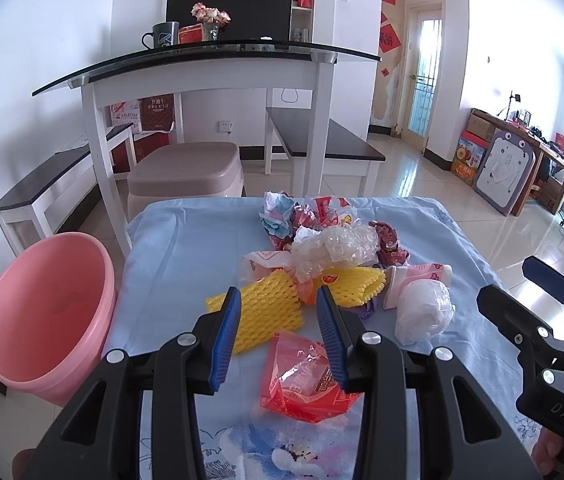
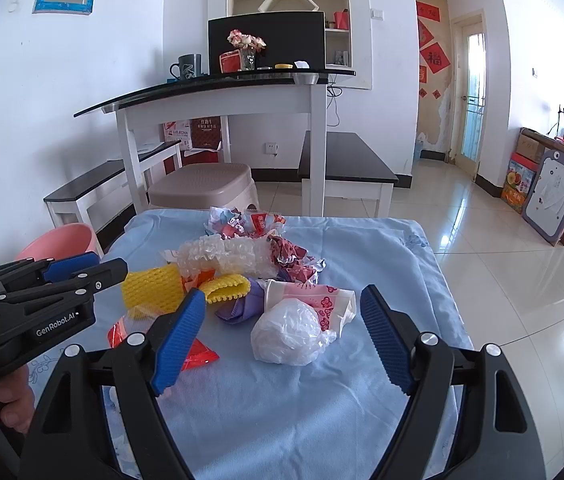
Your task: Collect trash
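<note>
Both my left claw [image 1: 278, 300] and right claw [image 2: 283, 312] gape empty; the crumpled white bag [image 2: 287, 336] looks light, soft, slippery, so I'd pinch its bunched middle.

Pink bucket [image 1: 48, 312], pale blue floral cloth [image 2: 301, 408], yellow foam net [image 1: 266, 312], red-orange wrapper [image 1: 301, 380], white bag [image 2: 287, 332]

Left hand-held gripper [image 1: 278, 300]: jaws apart, blue ribbed pads [image 1: 224, 334] facing each other, nothing pinched, tilted downward. Right hand-held gripper [image 2: 282, 308]: jaws spread wider, pads [image 2: 180, 338] clear of contact, also angled down. Held side by side, apart, each seen at the edge of the other's view. Fingers [image 2: 10, 400] of left hand wrapped round its handle
</note>
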A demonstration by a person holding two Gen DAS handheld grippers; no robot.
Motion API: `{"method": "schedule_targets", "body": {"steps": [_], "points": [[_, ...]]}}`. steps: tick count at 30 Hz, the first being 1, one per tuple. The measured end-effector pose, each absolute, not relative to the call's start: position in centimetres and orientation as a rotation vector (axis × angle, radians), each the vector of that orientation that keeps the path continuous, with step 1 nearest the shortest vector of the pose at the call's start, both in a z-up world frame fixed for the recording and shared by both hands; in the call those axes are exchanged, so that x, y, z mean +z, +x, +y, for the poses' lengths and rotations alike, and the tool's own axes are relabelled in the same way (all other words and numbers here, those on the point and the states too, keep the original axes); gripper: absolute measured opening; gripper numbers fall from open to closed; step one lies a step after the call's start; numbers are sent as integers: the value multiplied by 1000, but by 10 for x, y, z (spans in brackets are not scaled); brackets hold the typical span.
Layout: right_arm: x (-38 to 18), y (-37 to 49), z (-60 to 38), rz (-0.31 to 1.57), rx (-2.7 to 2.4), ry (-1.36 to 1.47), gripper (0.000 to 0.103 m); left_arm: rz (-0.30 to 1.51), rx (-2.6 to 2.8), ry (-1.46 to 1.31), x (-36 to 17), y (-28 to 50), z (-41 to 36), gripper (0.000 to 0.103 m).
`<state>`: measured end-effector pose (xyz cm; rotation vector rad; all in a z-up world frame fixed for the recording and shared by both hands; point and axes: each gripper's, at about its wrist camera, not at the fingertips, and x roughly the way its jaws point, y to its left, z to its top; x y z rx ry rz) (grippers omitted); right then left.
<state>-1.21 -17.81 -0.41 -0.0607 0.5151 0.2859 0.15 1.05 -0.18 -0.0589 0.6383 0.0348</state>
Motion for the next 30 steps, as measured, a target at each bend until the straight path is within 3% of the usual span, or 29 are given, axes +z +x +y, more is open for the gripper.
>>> {"method": "schedule_targets", "body": {"steps": [17,23,30], "points": [[-22,4,-189,580,306,-24,75,713,4,-128,-27,-2,57,39],[-30,13,-193,615,329,-12,70,768,-14,-187,-38,7,72,45],[-35,19,-200,654,344,23,64,807,-21,-218,-44,37,70,45]]}}
